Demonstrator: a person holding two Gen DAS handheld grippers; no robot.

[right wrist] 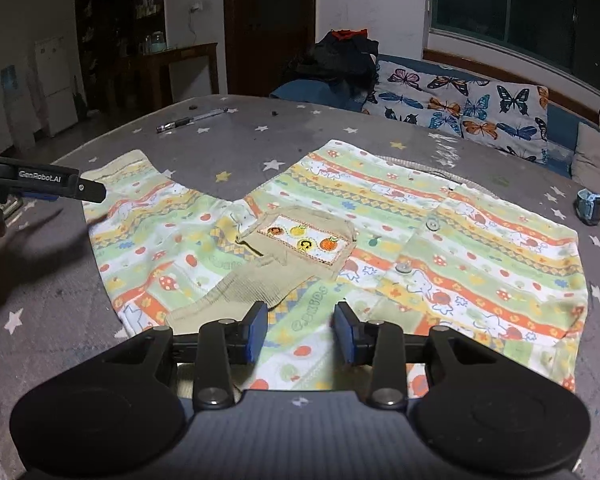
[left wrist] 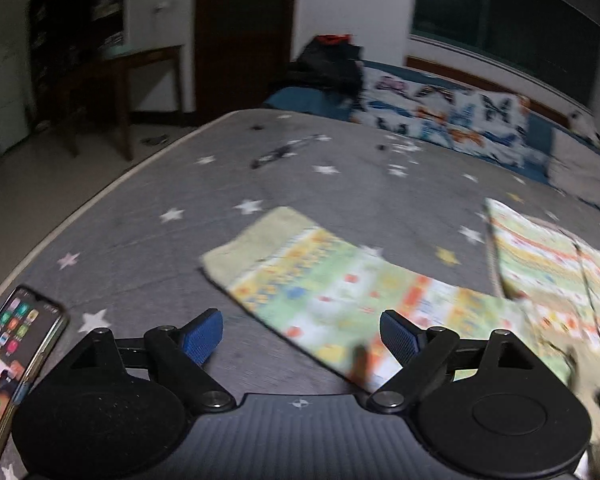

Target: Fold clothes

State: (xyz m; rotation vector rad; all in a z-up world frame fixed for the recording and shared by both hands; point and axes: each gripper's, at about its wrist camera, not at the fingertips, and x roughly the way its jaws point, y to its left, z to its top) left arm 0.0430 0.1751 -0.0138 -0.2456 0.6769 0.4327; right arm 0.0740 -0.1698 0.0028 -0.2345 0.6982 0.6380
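Observation:
A child's shirt, striped in green, orange and yellow, lies spread on a grey star-print cover. Its beige collar with a fruit patch is turned down onto the middle. In the left wrist view one sleeve stretches left with a beige cuff. My left gripper hovers over that sleeve, jaws wide open, nothing between them; the right wrist view shows the left gripper from the side beside the sleeve end. My right gripper hangs over the shirt's near edge, jaws partly apart, flat cloth showing beneath the gap.
A phone is mounted at the left gripper's left side. A pen lies far back on the cover. A butterfly cushion, a dark bundle and a small blue object sit at the back and right. The cover's edge runs along the left.

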